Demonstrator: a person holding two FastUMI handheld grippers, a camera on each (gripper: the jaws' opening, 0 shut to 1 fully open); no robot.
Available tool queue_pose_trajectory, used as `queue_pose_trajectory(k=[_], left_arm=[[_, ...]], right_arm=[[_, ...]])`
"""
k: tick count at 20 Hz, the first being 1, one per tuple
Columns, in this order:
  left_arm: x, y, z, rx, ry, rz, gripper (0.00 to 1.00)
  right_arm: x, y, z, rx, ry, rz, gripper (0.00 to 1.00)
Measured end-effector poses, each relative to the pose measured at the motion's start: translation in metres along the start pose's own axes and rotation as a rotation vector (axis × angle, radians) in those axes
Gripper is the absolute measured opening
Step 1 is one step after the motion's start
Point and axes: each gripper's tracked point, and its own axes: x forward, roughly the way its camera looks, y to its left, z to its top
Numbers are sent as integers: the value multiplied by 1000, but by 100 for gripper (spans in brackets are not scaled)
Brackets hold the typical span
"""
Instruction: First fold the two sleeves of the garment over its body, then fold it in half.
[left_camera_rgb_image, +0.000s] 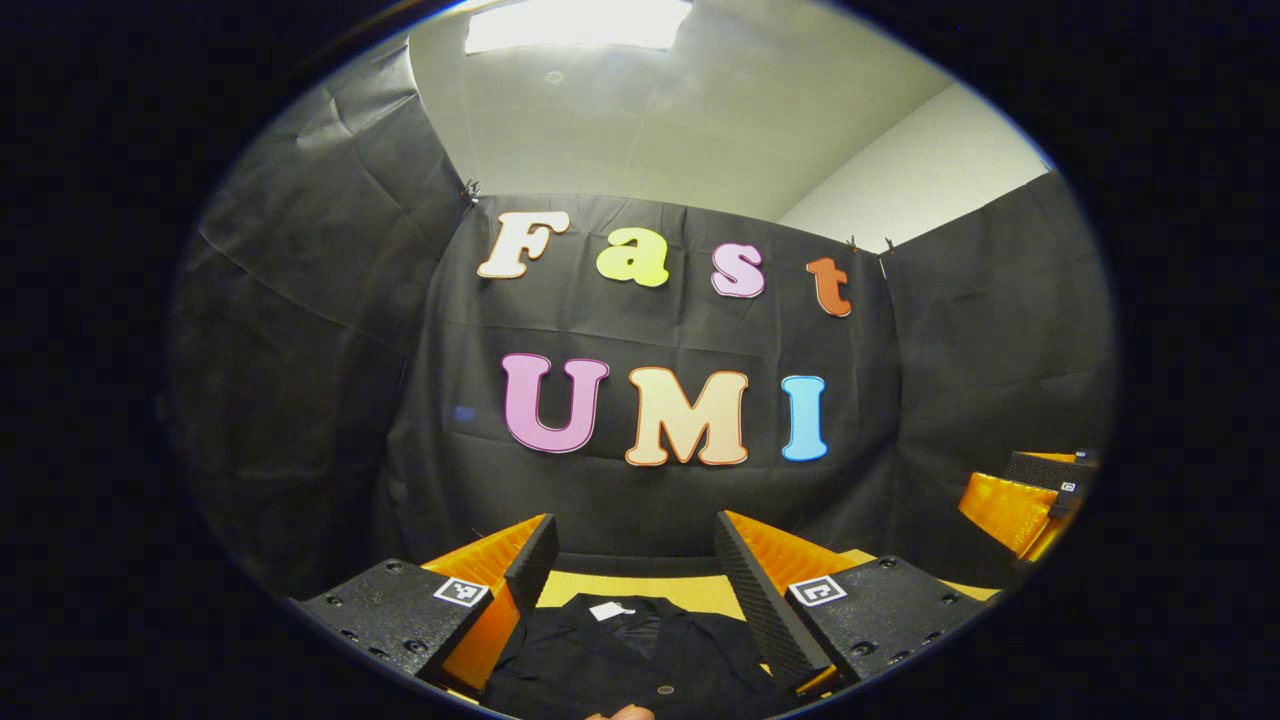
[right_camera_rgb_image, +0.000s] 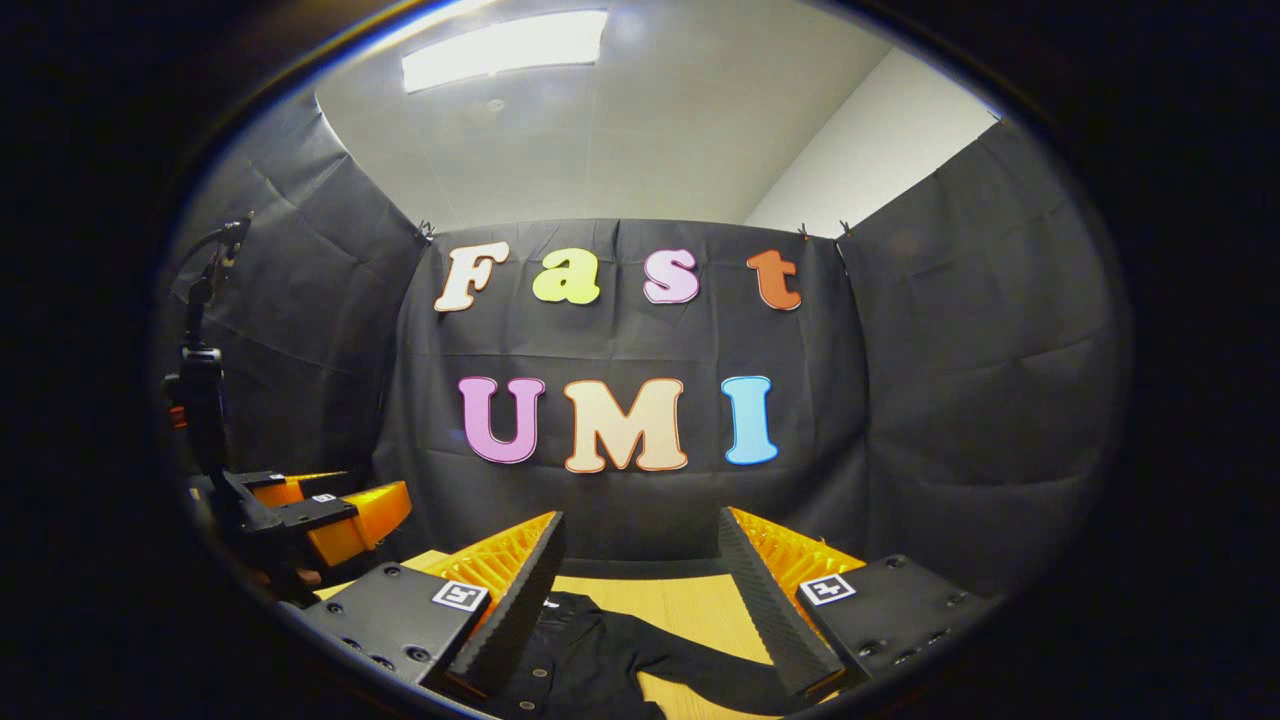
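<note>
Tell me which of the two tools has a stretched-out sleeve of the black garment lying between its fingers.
The right tool: in the right gripper view a sleeve runs across the bare wooden table. The left tool frames the garment's collar and white tag instead.

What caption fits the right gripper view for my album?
Open right claw hovers above a black garment spread on the wooden table.

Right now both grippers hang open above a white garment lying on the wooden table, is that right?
Not quite: the garment is black, as the left gripper view shows. Both the left gripper and right gripper do hang open above it on the wooden table.
</note>
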Motion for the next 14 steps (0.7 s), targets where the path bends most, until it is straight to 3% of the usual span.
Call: queue_pose_trajectory(k=[6, 14], left_arm=[[-10, 4, 2, 23, 0, 32, 92], [-11, -4, 2, 47, 4, 112, 92]], right_arm=[[-1, -12, -10, -9, 13, 11, 94], [26, -89, -39, -61, 82, -36, 94]])
